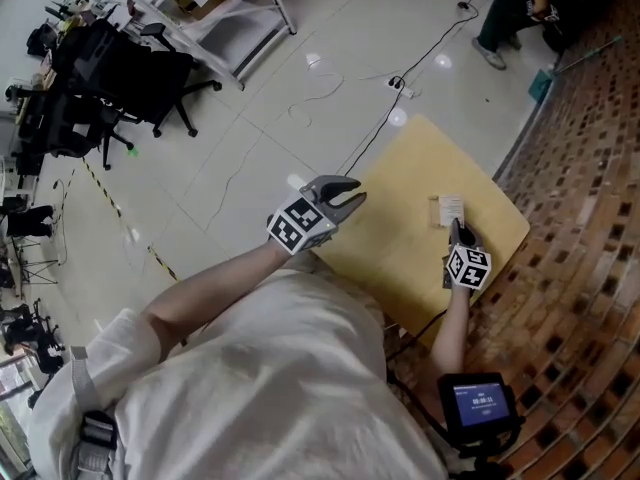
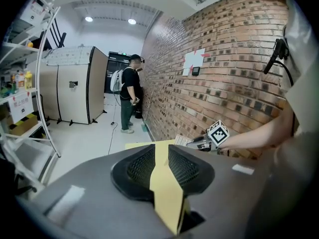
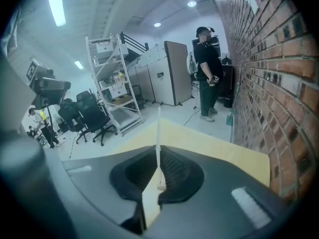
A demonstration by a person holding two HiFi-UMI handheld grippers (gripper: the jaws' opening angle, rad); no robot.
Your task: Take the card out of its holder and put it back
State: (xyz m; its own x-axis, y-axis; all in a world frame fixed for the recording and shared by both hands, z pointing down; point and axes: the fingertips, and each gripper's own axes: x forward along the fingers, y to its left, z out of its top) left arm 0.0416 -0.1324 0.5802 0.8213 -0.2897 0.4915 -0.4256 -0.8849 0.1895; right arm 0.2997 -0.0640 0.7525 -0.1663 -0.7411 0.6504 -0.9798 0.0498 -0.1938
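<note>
Starting at the right gripper [image 3: 158, 152]: pressed almost together, pinching the card [image 3: 158, 126] by its lower edge. Seen edge-on from there, a thin white sliver standing upright above the pads [image 3: 177, 171]. Gripped face to face like that most likely to keep it flat and straight for sliding. Angled down at the far right side of the yellow table [image 1: 400, 218], just beside the brick wall [image 1: 580, 198]; touching the top or just above it, no telling.

Over to the left gripper [image 1: 350, 197]: spread apart, nothing between, only bare tabletop showing through the gap. Parked near the table's left edge, well apart from the card, pointing across toward the right one. Probably waiting as the steadying hand, ready to pin the holder if needed.

As for the holder: hard to make out. A faint clear outline just beside the card in the head view, possibly that, not certain. No separating card from sleeve at this range.

Judging by the layout, somewhere mid-task, with the card in the grip and not lying free. Next call: a square, level approach, to avoid snagging or buckling at the sleeve's mouth.

Further out: a person [image 3: 205, 73] standing by the wall, office chairs [image 3: 92, 118] and shelving [image 3: 112, 83] across the floor.
</note>
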